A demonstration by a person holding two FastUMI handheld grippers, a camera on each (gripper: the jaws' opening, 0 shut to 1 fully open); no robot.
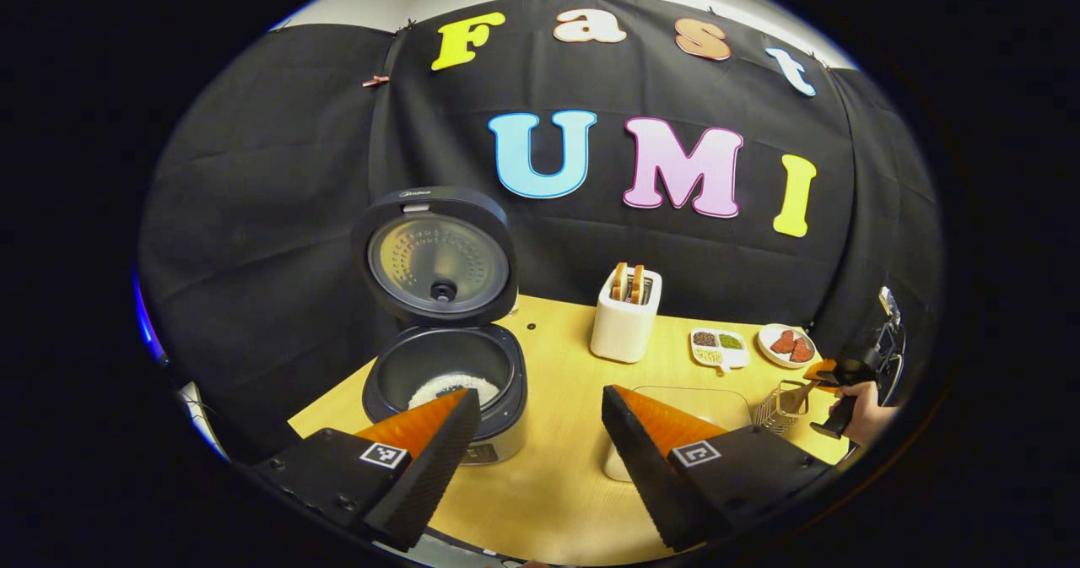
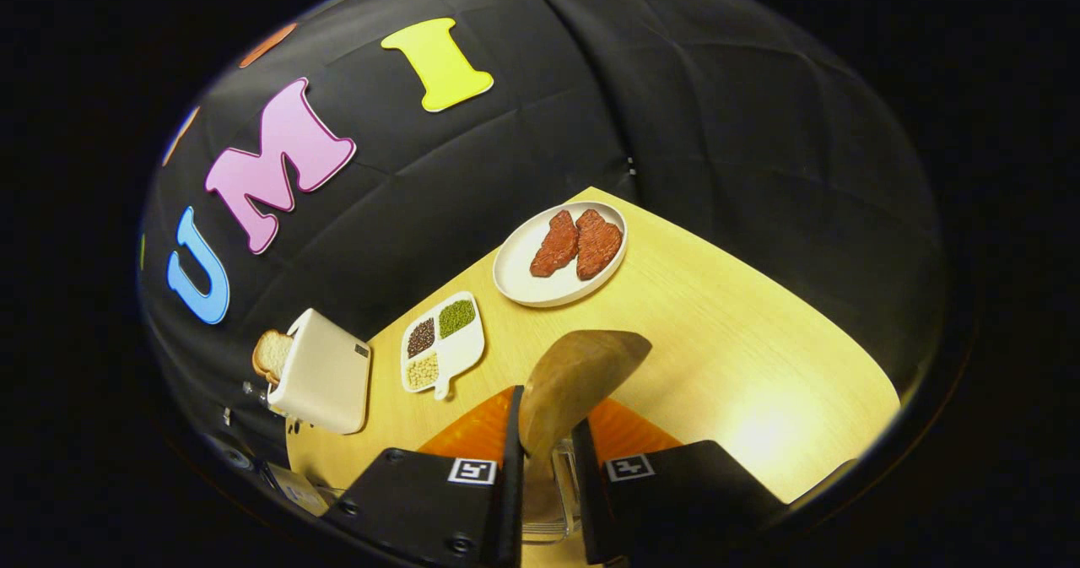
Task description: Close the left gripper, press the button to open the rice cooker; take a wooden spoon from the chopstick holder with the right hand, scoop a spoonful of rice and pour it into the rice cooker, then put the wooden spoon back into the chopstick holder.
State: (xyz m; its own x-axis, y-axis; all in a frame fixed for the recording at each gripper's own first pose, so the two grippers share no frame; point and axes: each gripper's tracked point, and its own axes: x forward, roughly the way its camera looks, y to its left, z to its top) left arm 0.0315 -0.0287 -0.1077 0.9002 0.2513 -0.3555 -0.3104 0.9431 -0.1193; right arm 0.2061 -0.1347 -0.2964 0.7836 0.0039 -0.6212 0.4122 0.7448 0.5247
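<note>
The right tool [image 2: 547, 446] is gripping the wooden spoon [image 2: 574, 382] above the chopstick holder [image 1: 780, 406]. The left tool [image 1: 540, 420] is hanging open before the rice cooker [image 1: 443, 365], whose lid is standing raised.

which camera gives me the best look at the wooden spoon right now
The right gripper view. There the wooden spoon is large and close, its bowl rising between the right tongs, which grip it. In the left gripper view the spoon is small and far off by the metal chopstick holder.
</note>
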